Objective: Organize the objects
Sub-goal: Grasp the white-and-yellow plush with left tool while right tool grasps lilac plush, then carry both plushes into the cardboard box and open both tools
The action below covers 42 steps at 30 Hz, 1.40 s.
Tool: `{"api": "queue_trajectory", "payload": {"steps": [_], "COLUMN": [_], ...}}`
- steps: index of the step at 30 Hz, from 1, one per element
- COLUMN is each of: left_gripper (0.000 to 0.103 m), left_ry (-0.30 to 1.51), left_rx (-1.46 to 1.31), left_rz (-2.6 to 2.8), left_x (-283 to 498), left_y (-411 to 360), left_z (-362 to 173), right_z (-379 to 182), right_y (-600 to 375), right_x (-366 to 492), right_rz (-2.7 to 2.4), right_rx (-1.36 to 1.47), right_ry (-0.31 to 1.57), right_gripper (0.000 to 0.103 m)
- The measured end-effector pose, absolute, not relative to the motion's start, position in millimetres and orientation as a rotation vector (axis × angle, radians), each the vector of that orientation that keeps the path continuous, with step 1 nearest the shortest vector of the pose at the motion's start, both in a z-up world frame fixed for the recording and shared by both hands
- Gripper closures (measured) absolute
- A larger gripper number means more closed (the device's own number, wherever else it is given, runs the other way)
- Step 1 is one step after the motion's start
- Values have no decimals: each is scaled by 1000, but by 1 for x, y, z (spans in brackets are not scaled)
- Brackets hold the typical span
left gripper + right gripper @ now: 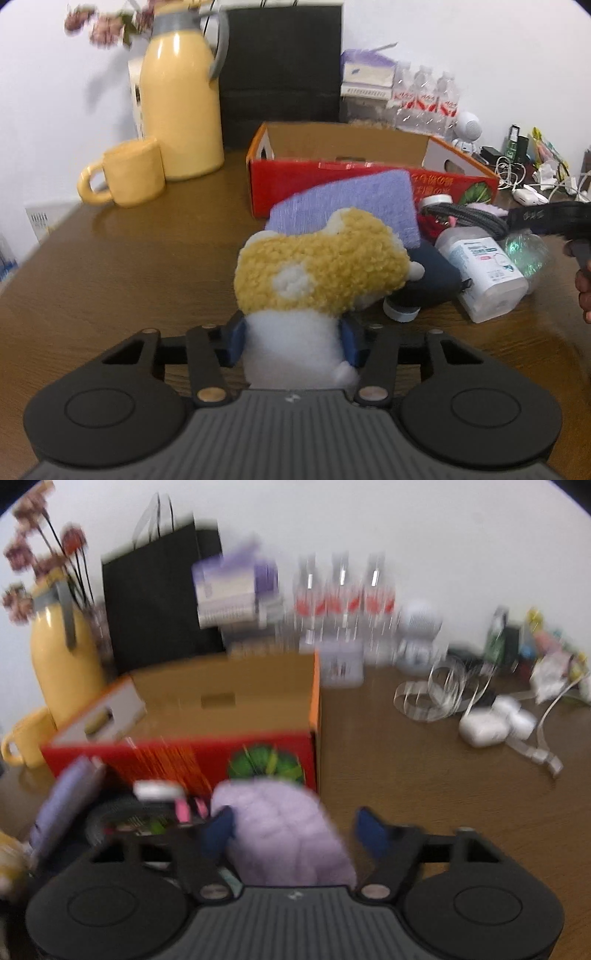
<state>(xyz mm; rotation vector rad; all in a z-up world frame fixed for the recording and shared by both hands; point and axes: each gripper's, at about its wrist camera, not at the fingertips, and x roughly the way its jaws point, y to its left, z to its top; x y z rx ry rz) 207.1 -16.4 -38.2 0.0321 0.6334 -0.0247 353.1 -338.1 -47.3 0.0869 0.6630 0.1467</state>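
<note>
My left tool (293, 341): black linkage, brass screws, blue pads | right tool (295, 829): identical, ribbed grey housing

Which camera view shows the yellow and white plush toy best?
The left wrist view: the plush toy fills the centre, sharp, clamped between the left gripper fingers. The right wrist view is blurred and shows only a yellow scrap at its left edge.

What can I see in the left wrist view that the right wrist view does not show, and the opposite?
Only the left wrist view shows the left tool shut on the plush toy, plus the white bottle. Only the right wrist view shows the right tool open around a lilac fluffy item, plus the white earbud case. Both show the red box, yellow jug, yellow mug and black bag.
</note>
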Motion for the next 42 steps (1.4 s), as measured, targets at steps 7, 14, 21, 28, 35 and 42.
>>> {"api": "queue_trajectory", "payload": {"steps": [7,14,21,28,35,42], "left_gripper": [53,53,53,53,53,53], "left_ry": [602,572,551,534,608,854], "left_rx": [1,-4,-32,8,37,48], "left_rz": [-40,-44,-78,-139,-131,-56], "left_x": [168,121,105,184,373,542], "left_y": [-12,-15,-12,-5,-13,-29], "left_z": [-16,-3,17,54,76,14], "right_z": [-21,9,15,43,96,52], "right_y": [-339,-356,-353,-345,-324,-270], "right_x": [283,172,92,123,299,511], "right_rz": [85,98,165,285,301,133], "right_rx": [85,147,196,204,264,135], "right_ry": [504,421,408,399,443,676], "right_gripper": [81,80,80,80,79,79]}}
